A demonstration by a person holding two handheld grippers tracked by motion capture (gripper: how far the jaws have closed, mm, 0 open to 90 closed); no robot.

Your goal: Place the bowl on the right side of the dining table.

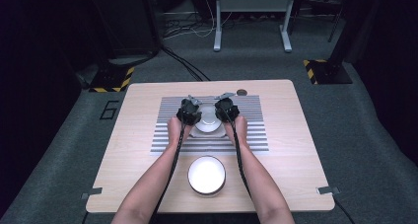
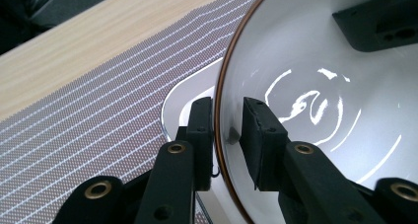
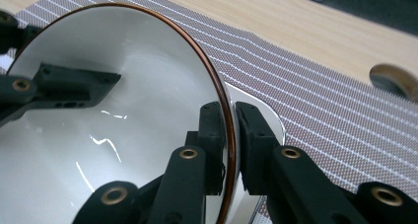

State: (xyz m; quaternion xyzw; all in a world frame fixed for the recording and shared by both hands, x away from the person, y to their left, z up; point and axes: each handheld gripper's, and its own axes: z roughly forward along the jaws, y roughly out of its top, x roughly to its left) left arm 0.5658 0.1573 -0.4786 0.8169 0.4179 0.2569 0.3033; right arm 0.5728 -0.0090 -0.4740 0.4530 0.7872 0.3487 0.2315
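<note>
A: Pinching the rim from both sides — that is how the two tools stand. The right gripper (image 3: 231, 150) has its jaws clamped on the wall of the white bowl (image 3: 123, 115), one pad inside, one outside. The left gripper (image 2: 227, 140) straddles the opposite rim; its outer pad sits against the wall, while a sliver of gap shows at the inner pad, so I judge that grip looser.

B: Where is the bowl?

A: At the middle of the striped mat (image 1: 246, 130), just over a white plate (image 2: 185, 100) whose edge peeks out beneath it. Whether the bowl rests on that plate or hangs just above it, I can't tell. A second white bowl (image 1: 206, 174) stands well apart, near the table's (image 1: 296, 150) front edge.

B: How will it handle?

A: Likely glazed ceramic — stiff, slick, fairly heavy and chip-prone. The thin brown-edged rim is the only purchase, so two opposite holds suit it; one pinch alone might let it swing.

B: Which way does it point?

A: Mouth up, seemingly tipped a little toward the person. Being round, it has no long axis across the table; its axis runs roughly vertical.
</note>
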